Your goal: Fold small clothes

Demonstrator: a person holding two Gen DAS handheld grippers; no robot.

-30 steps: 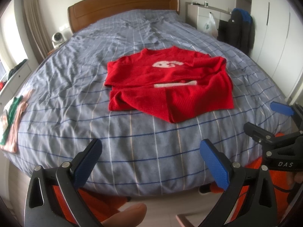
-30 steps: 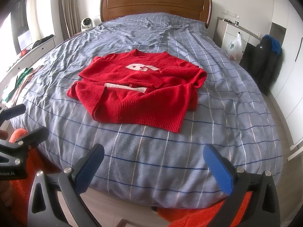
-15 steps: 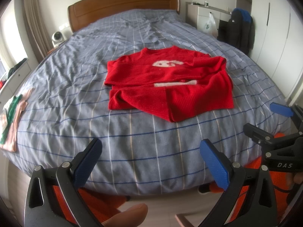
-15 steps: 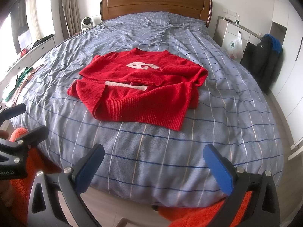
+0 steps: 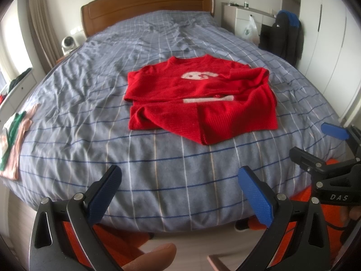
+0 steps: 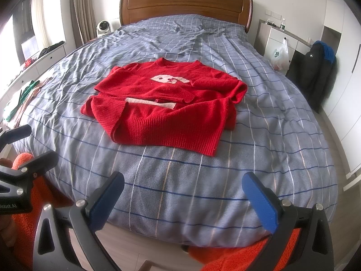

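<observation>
While both claws, left (image 5: 180,183) and right (image 6: 183,188), gape empty, the red sweater (image 6: 167,103) lies part-folded.

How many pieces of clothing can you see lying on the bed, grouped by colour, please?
Red: 1, the sweater in the middle of the bed.
Green, white and pink: 1 small pile at the bed's left edge; separate pieces in it cannot be told apart.
Total: 2 lots of clothing.
</observation>
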